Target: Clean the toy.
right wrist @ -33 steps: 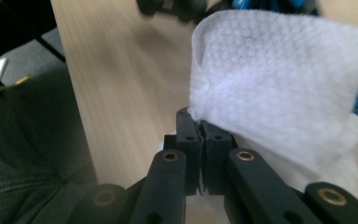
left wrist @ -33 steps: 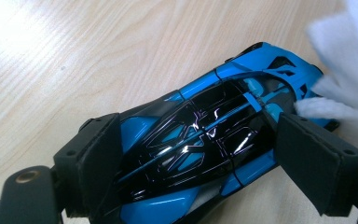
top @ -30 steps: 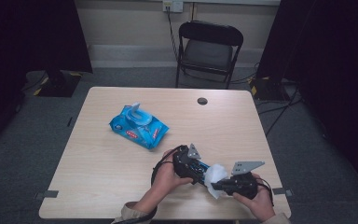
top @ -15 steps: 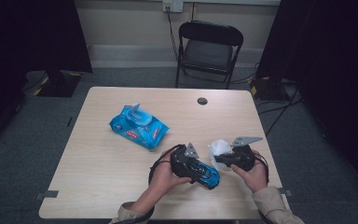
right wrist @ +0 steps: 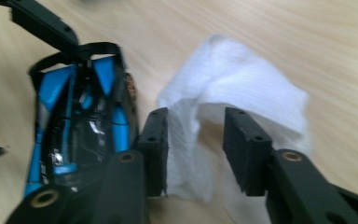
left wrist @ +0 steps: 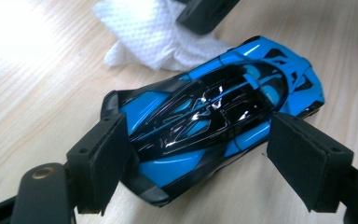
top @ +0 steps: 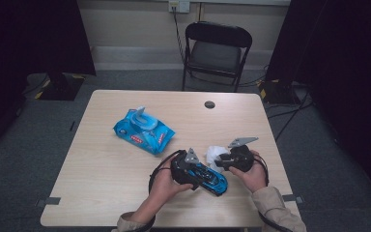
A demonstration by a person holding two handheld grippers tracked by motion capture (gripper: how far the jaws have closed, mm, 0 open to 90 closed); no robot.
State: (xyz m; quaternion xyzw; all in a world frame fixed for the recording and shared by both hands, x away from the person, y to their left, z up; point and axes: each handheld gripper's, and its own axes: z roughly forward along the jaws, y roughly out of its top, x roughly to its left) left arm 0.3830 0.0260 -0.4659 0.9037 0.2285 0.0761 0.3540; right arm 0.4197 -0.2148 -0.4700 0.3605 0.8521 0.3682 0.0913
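Note:
A blue and black toy car (top: pixel 212 178) (left wrist: pixel 214 116) lies near the table's front edge. My left gripper (top: pixel 200 174) (left wrist: pixel 199 140) straddles it slantwise and is shut on its sides; its jaws have just been closing a little. A crumpled white wipe (top: pixel 216 153) (right wrist: pixel 242 84) lies just beyond the car. My right gripper (top: pixel 223 161) (right wrist: pixel 196 119) points at the wipe from the right. Its jaws have just been opening, and the wipe hangs loosely between the parted pads. In the right gripper view the car (right wrist: pixel 79 126) lies to the left of the jaws.
A blue pack of wet wipes (top: pixel 144 131) with its lid flipped up lies left of centre on the wooden table (top: pixel 101 193). A small black disc (top: pixel 209 104) sits near the far edge. A black folding chair (top: pixel 216 48) stands behind the table.
The right gripper carried the wipe from the car's near side to its far side, then parted its jaws and released it. The left gripper and the car stayed put.

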